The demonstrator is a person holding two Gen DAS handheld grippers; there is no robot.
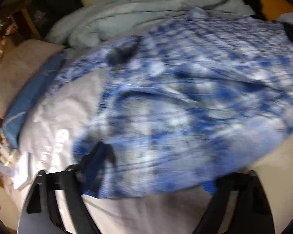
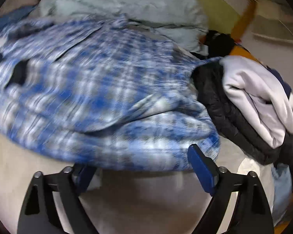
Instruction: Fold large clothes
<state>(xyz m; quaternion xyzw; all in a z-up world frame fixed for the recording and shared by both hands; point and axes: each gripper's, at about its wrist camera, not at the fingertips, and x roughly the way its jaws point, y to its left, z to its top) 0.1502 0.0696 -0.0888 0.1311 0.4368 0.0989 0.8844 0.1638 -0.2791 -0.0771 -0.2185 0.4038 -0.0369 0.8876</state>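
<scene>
Blue plaid shirt lies spread on the bed, long axis across you. Left hand-held gripper & right hand-held gripper both spread, holding nothing, at its near hem.

Lettering visible on the laundry.
We find only one printed marking: pale lettering on a white garment at the left of the left wrist view, beside the blue-and-white shirt. Blur makes it unreadable; we can make out no letters, numbers, brands or signs elsewhere.
</scene>
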